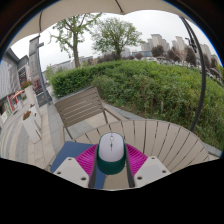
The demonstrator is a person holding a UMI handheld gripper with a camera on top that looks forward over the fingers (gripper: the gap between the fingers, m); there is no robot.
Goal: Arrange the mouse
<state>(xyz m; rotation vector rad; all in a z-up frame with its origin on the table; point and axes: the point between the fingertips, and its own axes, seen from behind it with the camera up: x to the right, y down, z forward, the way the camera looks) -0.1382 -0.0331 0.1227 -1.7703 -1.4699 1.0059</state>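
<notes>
While you hold the gripper (111, 165) low over the round slatted wooden table (165, 140), the mouse (111, 152) sits between its two fingers, its grey-and-white back showing above the pink pads (88, 157) on either side. The pads appear to press against both flanks of the mouse, so you seem to have it clamped, though the contact itself is hard to confirm from this angle. A blue mat (66, 152) shows just beside the left finger, partly under the mouse, and a wooden chair (85, 108) stands beyond the table edge in front of a green hedge (150, 85). Judging by this, you are in the carrying or placing step: the mouse is gripped and either resting on or just above the mat, which of the two you cannot tell from here. The next move calls for setting the mouse down squarely on the mat, keeping it level and pointing forward, then parting the fingers evenly so neither pad drags it sideways as you draw back.
</notes>
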